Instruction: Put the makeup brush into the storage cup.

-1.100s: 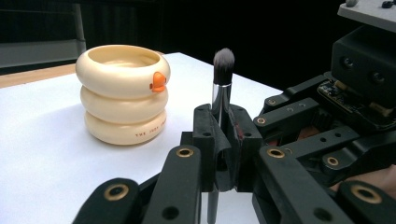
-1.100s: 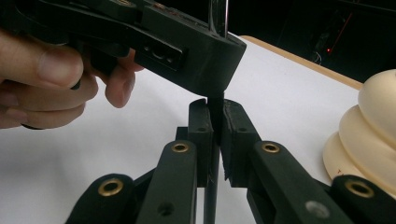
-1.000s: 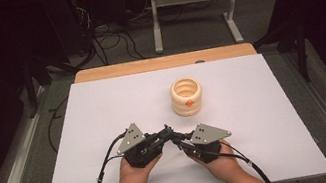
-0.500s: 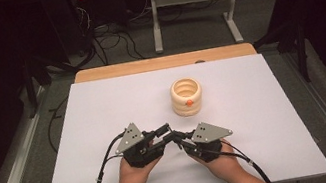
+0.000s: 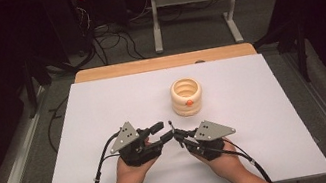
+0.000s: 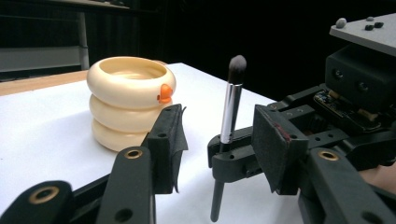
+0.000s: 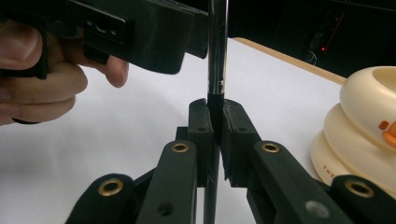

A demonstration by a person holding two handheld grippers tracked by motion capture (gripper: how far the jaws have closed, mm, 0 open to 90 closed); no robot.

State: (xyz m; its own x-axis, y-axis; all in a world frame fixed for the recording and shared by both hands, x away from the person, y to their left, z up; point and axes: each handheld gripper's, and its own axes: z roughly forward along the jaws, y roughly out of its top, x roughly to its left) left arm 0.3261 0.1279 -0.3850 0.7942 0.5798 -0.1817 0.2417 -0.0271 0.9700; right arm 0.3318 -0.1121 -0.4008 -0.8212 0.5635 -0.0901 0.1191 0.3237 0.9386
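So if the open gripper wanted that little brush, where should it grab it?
Probably the shiny metal ferrule of the brush, above where the right gripper clamps the black handle. It stands upright, so the left gripper should come level from the side, one pad each side.

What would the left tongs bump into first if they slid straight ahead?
Most likely the makeup brush, held upright by the right tongs; it stands just ahead between the open left tongs. Depth is uncertain.
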